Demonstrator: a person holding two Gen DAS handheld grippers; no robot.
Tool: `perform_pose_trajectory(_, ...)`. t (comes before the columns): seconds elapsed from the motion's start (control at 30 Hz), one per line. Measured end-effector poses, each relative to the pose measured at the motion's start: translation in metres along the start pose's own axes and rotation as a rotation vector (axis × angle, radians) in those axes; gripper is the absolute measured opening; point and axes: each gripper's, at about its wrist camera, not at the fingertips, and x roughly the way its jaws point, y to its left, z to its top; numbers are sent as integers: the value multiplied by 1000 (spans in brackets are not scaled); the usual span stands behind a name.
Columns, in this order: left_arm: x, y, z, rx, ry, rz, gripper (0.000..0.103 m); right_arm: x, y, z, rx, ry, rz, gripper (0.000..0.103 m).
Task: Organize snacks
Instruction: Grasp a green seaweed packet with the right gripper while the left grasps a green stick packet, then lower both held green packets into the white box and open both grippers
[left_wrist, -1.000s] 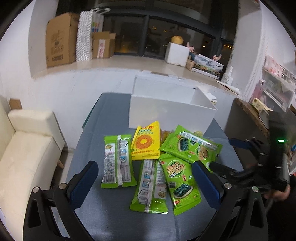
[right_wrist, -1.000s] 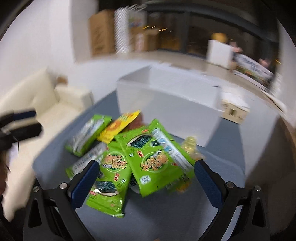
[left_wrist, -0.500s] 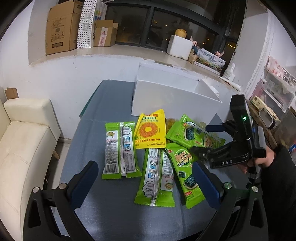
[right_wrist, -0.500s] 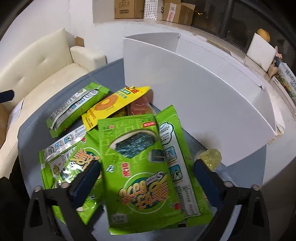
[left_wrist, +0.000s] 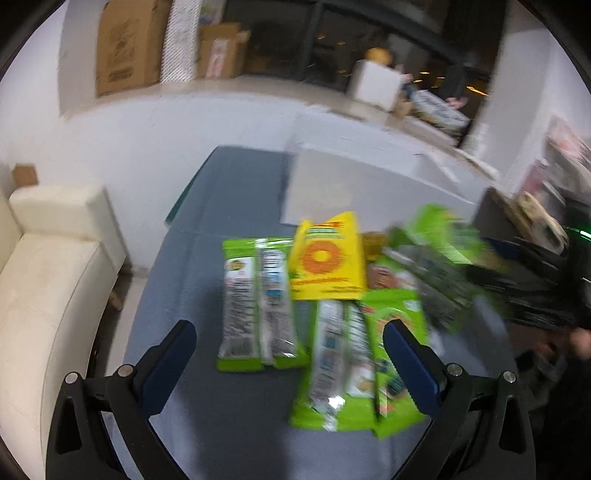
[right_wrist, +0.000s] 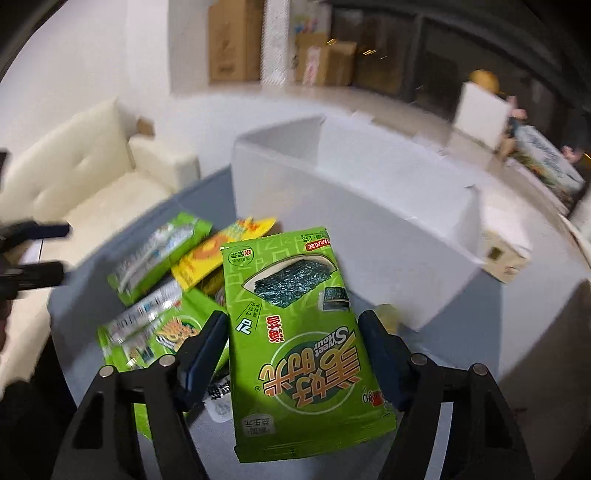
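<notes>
My right gripper is shut on a green seaweed snack packet and holds it lifted above the pile, in front of the white box. The same packet shows blurred in the left wrist view, held by the right gripper. My left gripper is open and empty above the table, over the remaining packets. Below lie a yellow sunflower-seed packet, a green packet at the left and two more green packets at the front.
The grey table holds the white box at its far side. A cream sofa stands to the left. A ledge with cardboard boxes runs along the back wall. A small cardboard box lies right of the white box.
My right gripper has closed on the top seaweed packet and lifted it off the pile. My left gripper has shifted slightly; the view is blurred by motion.
</notes>
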Motion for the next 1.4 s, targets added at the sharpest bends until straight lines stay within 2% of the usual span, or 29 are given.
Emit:
perform_pose_trajectory(0.1,34,11,13,-37,67,6,103,-30,3,-7,58,-69,6,77)
perform_pose_trajectory(0.2,67,15,20,-28,123,55,103,-52,8,-15,96,-120,29,77)
perform_pose_trajectory(0.37,99,19,20,-14,174,106,101,-72,14,-26,158,-172,57,77)
perform_pose_trajectory(0.43,105,21,16,-13,187,86,84,-73,17,-29,170,-180,72,77)
perform_pose_trajectory(0.5,105,17,14,33,173,124,68,-74,18,-32,176,-183,80,77)
perform_pose_trajectory(0.57,103,20,14,13,176,99,68,-72,19,-34,182,-171,81,77)
perform_pose_trajectory(0.67,95,22,13,17,159,111,65,-71,19,-35,193,-174,76,77)
perform_pose_trajectory(0.73,79,16,12,35,128,91,65,-74,18,-36,201,-188,71,77)
perform_pose_trajectory(0.87,38,2,21,70,20,61,65,-84,10,-30,239,-236,34,77)
perform_pose_trajectory(0.97,16,-15,48,82,-50,10,65,-85,-4,-10,287,-255,-35,77)
perform_pose_trajectory(1.13,13,-62,113,137,-124,-69,65,-69,-42,45,355,-311,-99,77)
perform_pose_trajectory(1.23,28,-88,151,176,-136,-93,65,-32,-72,79,412,-248,-102,77)
perform_pose_trajectory(1.3,42,-104,172,212,-142,-87,65,-13,-88,91,455,-240,-95,77)
perform_pose_trajectory(1.4,64,-109,197,208,-127,-81,65,20,-113,105,498,-206,-101,78)
